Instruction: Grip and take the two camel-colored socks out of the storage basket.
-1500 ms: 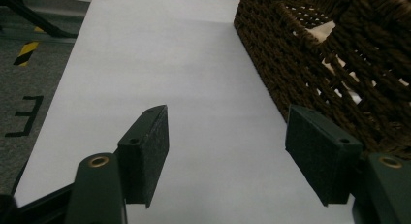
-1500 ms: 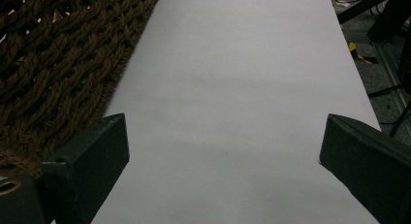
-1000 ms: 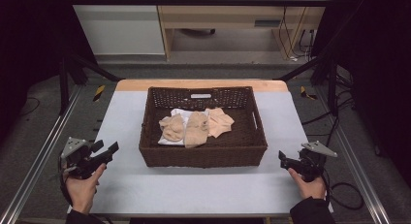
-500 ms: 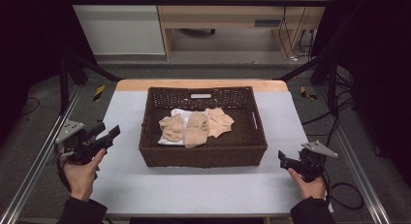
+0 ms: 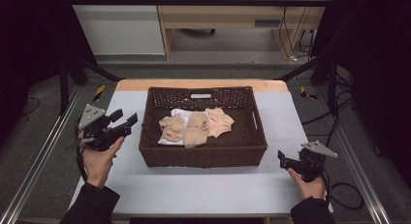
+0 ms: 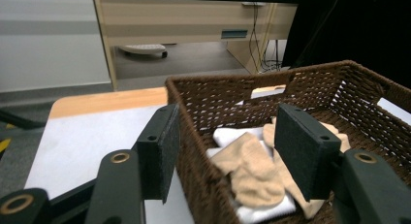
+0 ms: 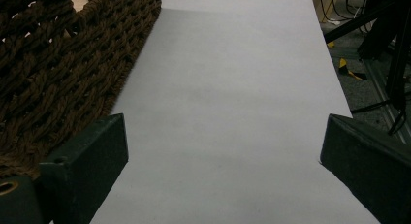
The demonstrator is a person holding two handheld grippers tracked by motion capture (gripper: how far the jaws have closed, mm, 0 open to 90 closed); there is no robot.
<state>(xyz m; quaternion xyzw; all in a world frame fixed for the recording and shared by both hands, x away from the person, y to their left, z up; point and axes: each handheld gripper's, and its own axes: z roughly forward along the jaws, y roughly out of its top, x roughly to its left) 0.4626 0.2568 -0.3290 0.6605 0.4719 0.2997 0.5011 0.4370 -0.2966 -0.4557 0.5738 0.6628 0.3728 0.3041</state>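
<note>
Broadly, a pale grey tabletop [image 5: 203, 185] with a wooden strip along its far edge carries a dark brown woven basket [image 5: 203, 153], which sits in the middle, nearer the far edge than the near one. Inside the basket, toward its far wall, lies a small heap of cloth: three beige socks [image 5: 196, 129] side by side on top of a white piece [image 5: 180, 113]. In the left gripper view the beige socks [image 6: 252, 170] overlap the white cloth [image 6: 232, 134] below the basket's near-left rim [image 6: 194, 151].

The left gripper [image 5: 127, 126] is held in the person's left hand [image 5: 99, 158] over the tabletop's left edge, raised and pointing at the basket's left wall; its fingers [image 6: 160, 156] stand wide apart with nothing between them, framing the basket's corner in its own view. The right gripper [image 5: 282, 158] is held in the right hand [image 5: 308, 185] low over the near right corner of the tabletop, just beside the basket's near right corner; its fingers [image 7: 85, 166] are spread wide over bare tabletop, empty, with the basket's wall [image 7: 63, 73] close at one side.
</note>
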